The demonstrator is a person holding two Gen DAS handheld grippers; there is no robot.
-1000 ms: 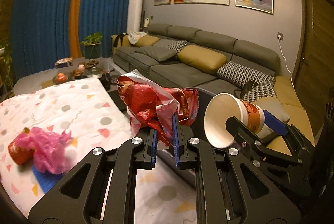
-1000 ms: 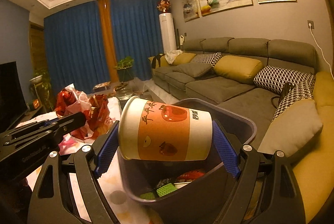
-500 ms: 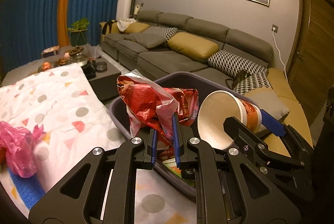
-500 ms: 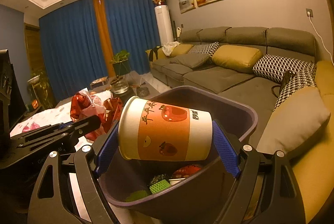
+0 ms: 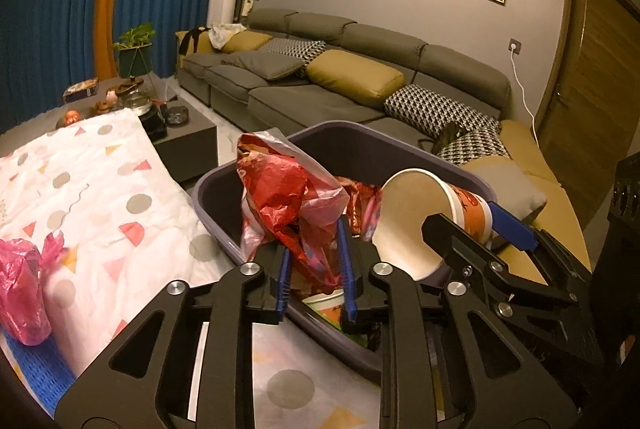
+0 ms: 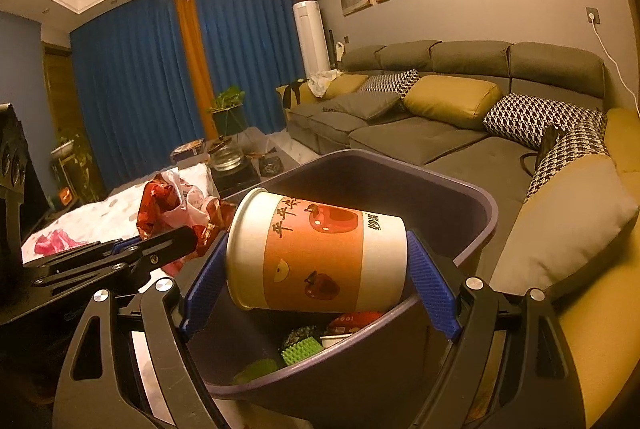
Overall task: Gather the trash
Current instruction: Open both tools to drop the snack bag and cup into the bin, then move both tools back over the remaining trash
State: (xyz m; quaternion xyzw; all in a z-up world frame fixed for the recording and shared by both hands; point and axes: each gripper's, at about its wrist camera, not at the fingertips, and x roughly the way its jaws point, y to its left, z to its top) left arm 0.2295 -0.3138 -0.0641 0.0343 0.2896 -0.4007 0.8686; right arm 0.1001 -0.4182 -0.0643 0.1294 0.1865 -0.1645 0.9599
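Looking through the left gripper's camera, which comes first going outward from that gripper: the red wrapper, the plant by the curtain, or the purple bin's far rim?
1. red wrapper, between the left gripper's just-opened jaws.
2. purple bin's far rim, just beyond, centre.
3. plant, far off on the left by the curtain.

The cup [image 6: 318, 255] in my right claw carries the only print I can make out: brush-style Chinese characters along the top of its orange band, reading something like 平平安, and a small dark vertical mark by its base, too small to read
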